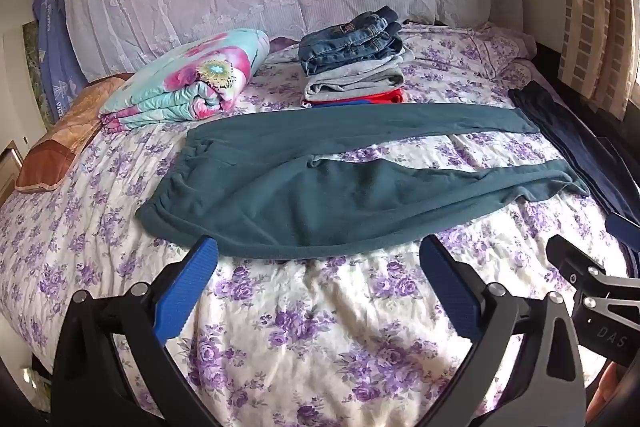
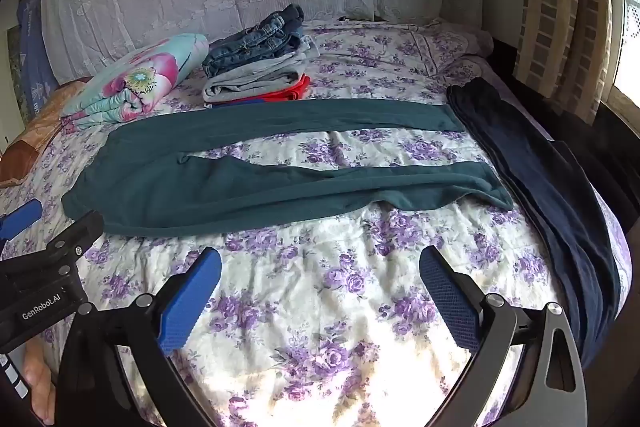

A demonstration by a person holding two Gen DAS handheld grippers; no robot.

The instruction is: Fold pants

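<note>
Daylight entered from the window point(image 2: 628, 39) on the right; bedspread point(image 2: 320, 327) glared below; fisheye edges were dark, bent.

Black tongs point(image 1: 318, 259), blue ribbed pads point(image 1: 188, 291)

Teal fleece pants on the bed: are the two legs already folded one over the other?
No: the teal fleece pants lie spread flat on the floral bedspread, with the two legs apart and a strip of bedspread showing between them.
</note>
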